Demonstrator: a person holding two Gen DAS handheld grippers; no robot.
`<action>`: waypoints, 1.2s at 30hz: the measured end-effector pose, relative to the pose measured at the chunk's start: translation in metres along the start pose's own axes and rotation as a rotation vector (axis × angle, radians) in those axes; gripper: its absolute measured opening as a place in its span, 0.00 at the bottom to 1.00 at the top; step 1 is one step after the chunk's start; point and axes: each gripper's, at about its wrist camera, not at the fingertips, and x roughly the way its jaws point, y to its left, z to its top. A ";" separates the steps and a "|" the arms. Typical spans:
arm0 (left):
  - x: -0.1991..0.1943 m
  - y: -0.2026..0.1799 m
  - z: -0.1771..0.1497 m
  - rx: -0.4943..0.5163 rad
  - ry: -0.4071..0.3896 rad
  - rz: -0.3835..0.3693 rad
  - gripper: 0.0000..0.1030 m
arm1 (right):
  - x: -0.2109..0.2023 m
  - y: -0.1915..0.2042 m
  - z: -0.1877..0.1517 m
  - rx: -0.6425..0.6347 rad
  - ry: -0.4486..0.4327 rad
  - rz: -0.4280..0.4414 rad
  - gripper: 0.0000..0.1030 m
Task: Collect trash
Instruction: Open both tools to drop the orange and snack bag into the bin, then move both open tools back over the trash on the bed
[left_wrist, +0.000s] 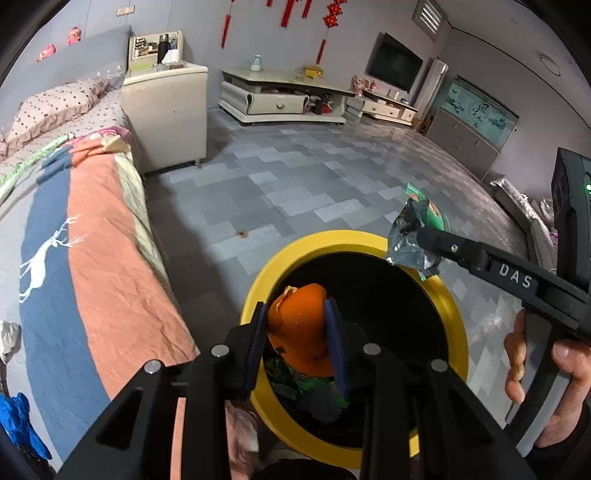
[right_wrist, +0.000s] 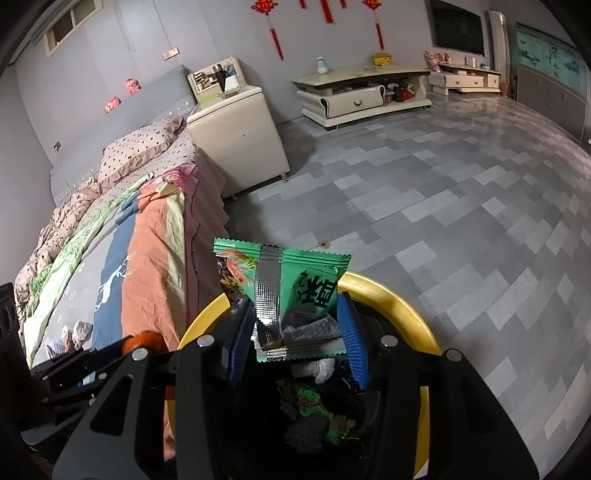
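A yellow-rimmed bin (left_wrist: 332, 240) with a black inside stands on the floor by the bed. Over its mouth my left gripper (left_wrist: 295, 306) is shut on a piece of orange peel (left_wrist: 299, 332), blue pads against both sides. To the right, above the far rim, my right gripper (left_wrist: 417, 236) carries a crumpled green snack wrapper (left_wrist: 406, 243). In the right wrist view the wrapper (right_wrist: 295, 280) stands upright between the blue pads of the right gripper (right_wrist: 295, 299), touching both, over the bin (right_wrist: 388, 295). Wrappers and tissue (right_wrist: 310, 402) lie inside the bin.
The bed (left_wrist: 92, 258) with a striped quilt runs along the left, close to the bin. A cream cabinet (left_wrist: 166, 118) stands at its head and a low TV stand (left_wrist: 280, 96) by the far wall. A crumpled tissue (right_wrist: 79, 332) lies on the quilt. A person's hand (left_wrist: 554, 369) holds the right gripper.
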 end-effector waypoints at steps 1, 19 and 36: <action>-0.001 -0.002 0.000 0.005 -0.002 0.003 0.31 | -0.001 -0.001 0.000 0.006 -0.004 0.001 0.47; -0.032 0.039 -0.006 -0.069 -0.071 0.065 0.75 | -0.021 -0.005 -0.009 0.059 -0.025 -0.023 0.71; -0.098 0.168 -0.044 -0.247 -0.117 0.248 0.76 | -0.016 0.108 -0.021 -0.091 0.018 0.122 0.76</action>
